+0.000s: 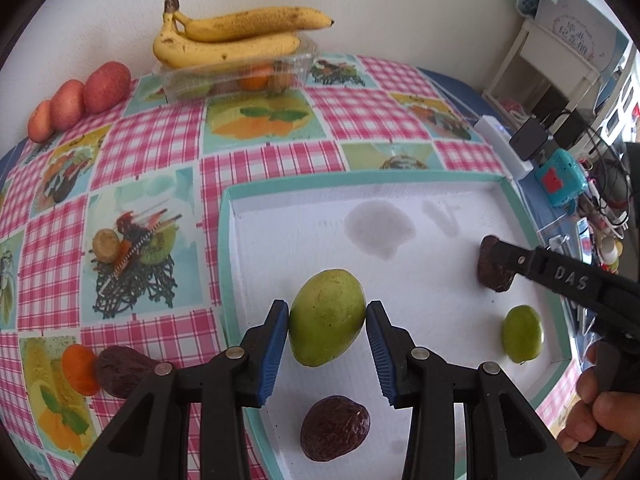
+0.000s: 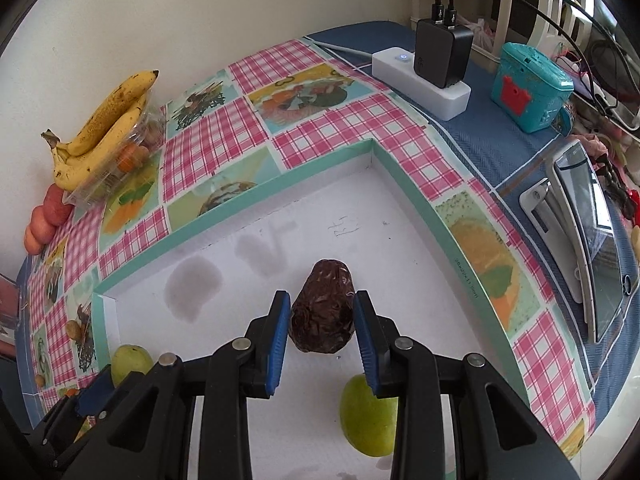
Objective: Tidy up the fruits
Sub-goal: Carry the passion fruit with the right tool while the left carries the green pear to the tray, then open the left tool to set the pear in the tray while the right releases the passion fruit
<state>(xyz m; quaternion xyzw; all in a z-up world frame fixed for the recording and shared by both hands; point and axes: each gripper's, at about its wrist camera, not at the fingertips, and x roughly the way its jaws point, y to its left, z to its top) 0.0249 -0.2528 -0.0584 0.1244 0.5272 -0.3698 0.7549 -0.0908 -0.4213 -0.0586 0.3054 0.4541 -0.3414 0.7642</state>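
Observation:
My left gripper [image 1: 327, 307] is shut on a green mango-like fruit [image 1: 326, 320], both blue pads against its sides, over the white tray [image 1: 304, 216] near its left rim. My right gripper [image 2: 321, 297] is shut on a wrinkled dark brown fruit [image 2: 323, 314] at the tray's right side; the left wrist view shows the same brown fruit [image 1: 491, 276] at the black fingertips. Loose in the tray lie a second brown fruit [image 1: 335, 428] and a smaller green fruit [image 1: 522, 334]. Another brown fruit [image 1: 120, 371] rests on the tablecloth left of the tray.
Bananas [image 1: 232, 40] lie on a clear plastic box [image 1: 240, 78] of fruit by the wall, three reddish fruits [image 1: 80, 100] to their left. Right of the tray are a power strip with charger [image 2: 420, 76], a teal box [image 2: 532, 88] and a tablet [image 2: 588, 256]. A hand [image 1: 600, 408] grips the right tool.

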